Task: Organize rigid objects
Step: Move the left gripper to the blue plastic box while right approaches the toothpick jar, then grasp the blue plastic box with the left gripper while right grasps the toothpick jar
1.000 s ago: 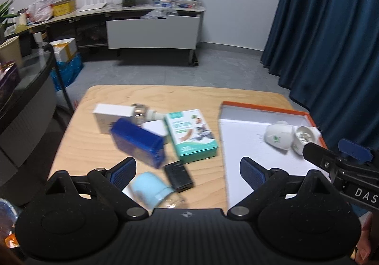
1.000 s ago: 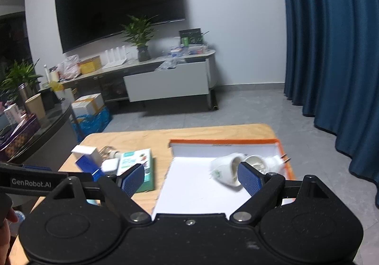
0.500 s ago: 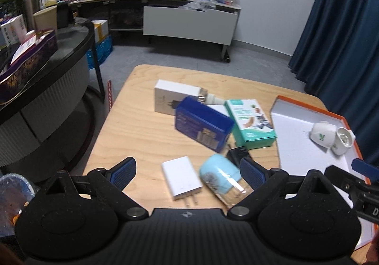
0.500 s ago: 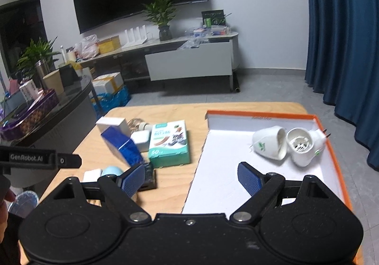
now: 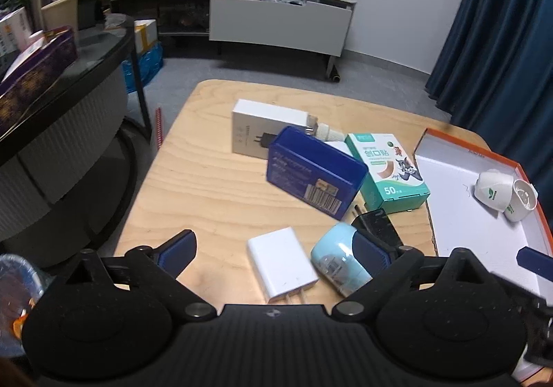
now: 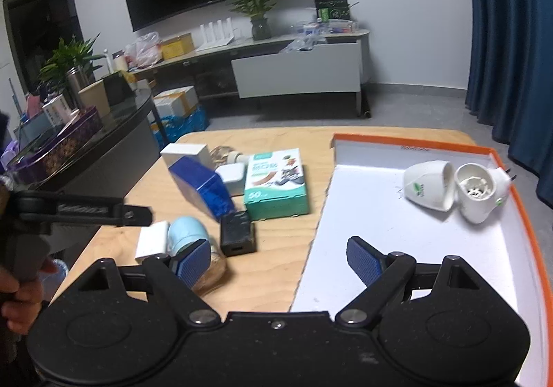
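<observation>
Two handheld grippers hover over a pale wooden table point(image 5: 214, 179) strewn with small goods. The left gripper point(image 5: 273, 250), at the bottom of its own view, has its jaws opening, already wide; a white plug adapter point(image 5: 281, 264) lies flat on the wood between the blue pads, untouched, and a pale blue cylinder point(image 5: 337, 260) lies on its side against the right pad's tip. Just above, at frame centre, a black adapter point(image 5: 376, 224) sits beside a dark blue box point(image 5: 314, 176), a teal plaster box point(image 5: 389, 171) and a white carton point(image 5: 262, 131).

The right gripper point(image 6: 280, 262), low in its own view, stands wide and empty, straddling the near edge of an orange-rimmed white tray point(image 6: 518, 200) that fills the right of the frame. Two white plug-in devices point(image 6: 449, 188) lie side by side, touching, in the tray's upper right corner. At the left edge of this view a hand point(image 6: 19, 297) grips the other tool's handle.
</observation>
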### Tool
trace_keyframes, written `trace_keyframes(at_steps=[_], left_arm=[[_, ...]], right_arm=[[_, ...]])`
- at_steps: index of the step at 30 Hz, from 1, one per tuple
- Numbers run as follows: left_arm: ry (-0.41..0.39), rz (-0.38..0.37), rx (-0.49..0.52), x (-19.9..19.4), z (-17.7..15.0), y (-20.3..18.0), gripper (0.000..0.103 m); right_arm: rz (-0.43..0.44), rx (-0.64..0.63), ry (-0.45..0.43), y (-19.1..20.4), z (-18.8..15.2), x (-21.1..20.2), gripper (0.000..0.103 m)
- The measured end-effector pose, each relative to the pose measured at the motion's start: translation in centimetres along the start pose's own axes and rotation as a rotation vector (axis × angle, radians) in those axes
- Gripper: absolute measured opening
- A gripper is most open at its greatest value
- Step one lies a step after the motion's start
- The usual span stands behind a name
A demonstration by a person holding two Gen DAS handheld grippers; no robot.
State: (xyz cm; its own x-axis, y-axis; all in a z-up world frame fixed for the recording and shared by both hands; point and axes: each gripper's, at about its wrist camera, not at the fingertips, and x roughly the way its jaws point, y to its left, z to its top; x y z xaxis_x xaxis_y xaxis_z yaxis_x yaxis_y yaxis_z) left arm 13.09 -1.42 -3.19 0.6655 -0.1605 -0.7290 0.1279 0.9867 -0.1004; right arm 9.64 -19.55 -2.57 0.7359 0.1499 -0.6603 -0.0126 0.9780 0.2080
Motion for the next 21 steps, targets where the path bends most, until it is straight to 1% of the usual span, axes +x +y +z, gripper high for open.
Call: trace_keyframes(at_steps=[8,12,17,19,21], left_arm=[[-0.022,-0.042,0.058,2.9,1.6,-1.2,0.103],[-0.033,-0.064,0.125,4.4,2.2,-2.2,0.103],[-0.033,-0.035,0.252,6.6,2.4,-3.1,0.103],[-0.029,-0.033,0.268,7.4,2.5,-2.9,0.103],[-0.035,-0.050,0.274,7.9,2.6,-2.6,0.102]], right_arm=[[0.036,-0.019,0.019,0.8,-0.4,0.6,0.101],[0.050,-0.017,0.031,1.1,-0.5,1.2,0.101],[0.078,-0.022,0.053,1.8,-0.8,2.0,0.101],[0.091,-0.030,0.065,2.2,-0.9,2.4,0.101],[0.097,-0.035,0.077,2.5,-1.0,2.9,0.101]])
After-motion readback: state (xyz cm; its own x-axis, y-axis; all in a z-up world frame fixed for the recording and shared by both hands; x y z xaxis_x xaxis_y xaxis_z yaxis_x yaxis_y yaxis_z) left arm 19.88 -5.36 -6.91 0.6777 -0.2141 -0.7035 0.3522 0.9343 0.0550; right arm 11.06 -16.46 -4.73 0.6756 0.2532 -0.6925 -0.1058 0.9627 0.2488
